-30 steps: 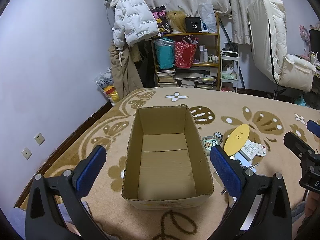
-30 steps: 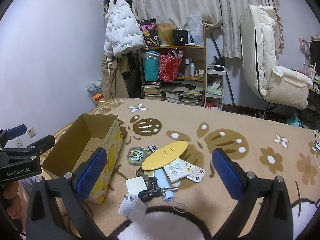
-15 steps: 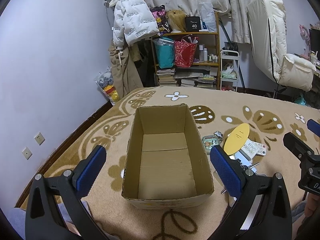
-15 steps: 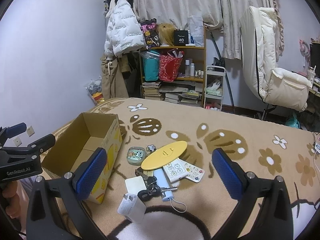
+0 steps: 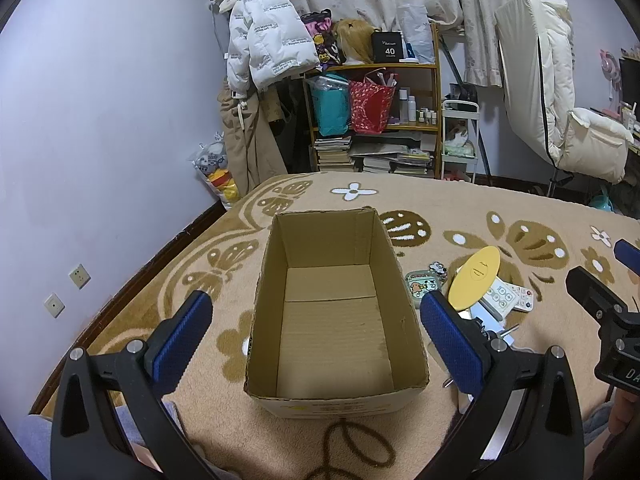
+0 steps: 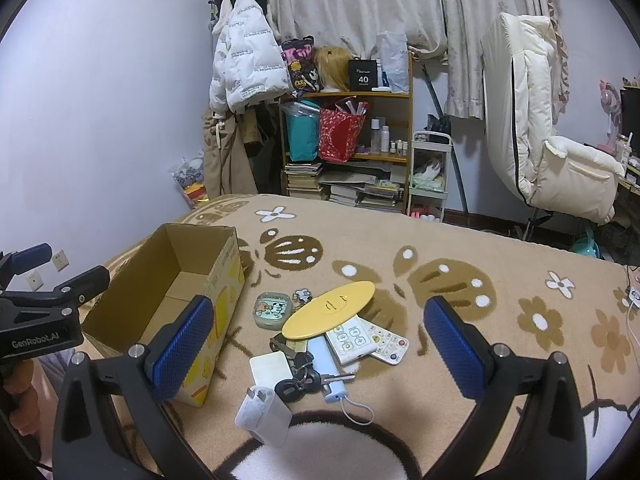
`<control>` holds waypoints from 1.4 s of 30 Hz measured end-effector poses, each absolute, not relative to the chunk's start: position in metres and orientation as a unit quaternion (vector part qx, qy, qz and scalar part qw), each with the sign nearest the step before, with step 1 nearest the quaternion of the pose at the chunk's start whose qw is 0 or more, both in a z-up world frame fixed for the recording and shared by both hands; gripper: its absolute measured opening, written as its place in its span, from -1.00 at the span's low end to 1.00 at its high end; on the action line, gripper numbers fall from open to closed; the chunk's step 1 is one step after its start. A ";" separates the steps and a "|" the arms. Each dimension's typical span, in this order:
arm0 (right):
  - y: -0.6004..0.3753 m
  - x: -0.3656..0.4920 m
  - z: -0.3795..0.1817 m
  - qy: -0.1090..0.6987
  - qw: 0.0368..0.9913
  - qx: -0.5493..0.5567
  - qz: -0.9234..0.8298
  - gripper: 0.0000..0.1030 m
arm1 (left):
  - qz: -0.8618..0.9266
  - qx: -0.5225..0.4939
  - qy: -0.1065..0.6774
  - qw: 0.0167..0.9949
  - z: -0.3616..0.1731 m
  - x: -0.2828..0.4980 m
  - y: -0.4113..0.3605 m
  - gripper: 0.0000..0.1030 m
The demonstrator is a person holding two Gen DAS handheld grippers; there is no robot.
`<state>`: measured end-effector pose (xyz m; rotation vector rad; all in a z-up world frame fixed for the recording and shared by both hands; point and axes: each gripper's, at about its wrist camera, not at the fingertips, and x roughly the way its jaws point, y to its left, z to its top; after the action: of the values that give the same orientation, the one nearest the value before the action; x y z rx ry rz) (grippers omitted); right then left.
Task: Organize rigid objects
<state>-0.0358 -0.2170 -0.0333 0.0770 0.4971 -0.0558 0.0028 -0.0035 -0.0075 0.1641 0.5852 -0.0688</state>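
Observation:
An empty cardboard box [image 5: 334, 312] [image 6: 168, 280] stands open on the patterned blanket. My left gripper [image 5: 316, 332] hovers open just in front of it, nothing between the fingers. To the box's right lies a pile: a yellow oval lid [image 6: 329, 309], a green cartoon case [image 6: 272, 310], a white remote [image 6: 352, 338], a second small remote [image 6: 390, 348], a pale blue power bank [image 6: 326, 368], black keys [image 6: 298, 380] and white chargers [image 6: 262, 410]. My right gripper [image 6: 320, 344] is open above this pile, holding nothing.
The tan blanket [image 6: 460, 304] with brown flower patterns covers a bed. Behind it stand a wooden shelf [image 6: 348, 148] of bags and books, a hanging white jacket [image 6: 248, 68] and a cream chair [image 6: 552, 152]. A wall [image 5: 100, 128] runs along the left.
The right wrist view has shifted very slightly; both grippers stay open and the box and pile lie as before.

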 end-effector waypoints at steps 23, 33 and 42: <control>-0.203 -0.009 -0.039 0.270 0.962 0.017 -0.022 1.00 | -0.040 0.077 0.348 0.934 -0.005 0.041 0.006 0.99; -0.180 0.023 -0.046 0.301 0.954 -0.002 -0.001 1.00 | -0.046 0.082 0.415 0.905 -0.008 0.082 0.018 0.99; -0.175 0.046 -0.075 0.367 0.930 0.010 0.006 1.00 | -0.026 0.086 0.495 0.864 -0.030 0.129 0.035 0.99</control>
<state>0.0459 -0.1755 -0.0752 0.0204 0.7508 0.0119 0.1289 0.0350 -0.0296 0.1808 1.0377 -0.0540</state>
